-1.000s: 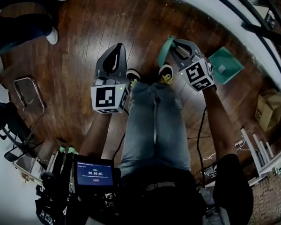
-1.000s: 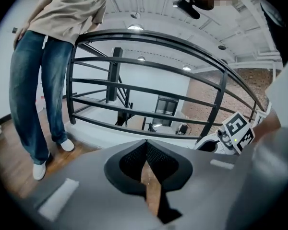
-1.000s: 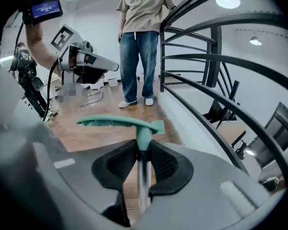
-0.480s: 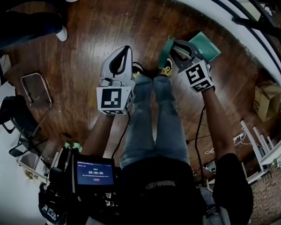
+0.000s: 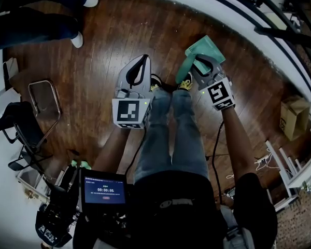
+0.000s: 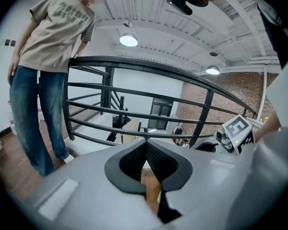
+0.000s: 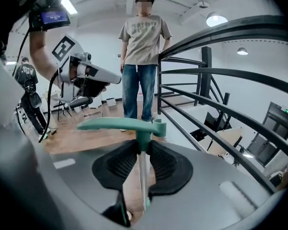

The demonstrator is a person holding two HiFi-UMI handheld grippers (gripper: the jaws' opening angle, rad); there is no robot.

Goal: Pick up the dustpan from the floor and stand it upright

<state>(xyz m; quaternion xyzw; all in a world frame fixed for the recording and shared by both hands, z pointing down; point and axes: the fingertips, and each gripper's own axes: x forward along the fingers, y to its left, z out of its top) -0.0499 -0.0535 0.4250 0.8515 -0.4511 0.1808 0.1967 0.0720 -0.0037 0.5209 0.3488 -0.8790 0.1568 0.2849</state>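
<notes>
The right gripper point(image 7: 143, 147) is clamped on the dustpan point(image 5: 207, 46) shaft point(image 7: 142, 186) just below the handle point(image 7: 120, 124), apparently holding the pan off the floor point(image 5: 103, 45) for uprighting, while the left gripper point(image 6: 146, 143) is closed and empty alongside.

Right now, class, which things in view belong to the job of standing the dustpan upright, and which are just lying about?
Part of the job:
- dustpan
- right gripper, clamped on its handle

Just lying about:
- left gripper, shut, holding nothing
- cardboard box
- railing
- bystander
</notes>
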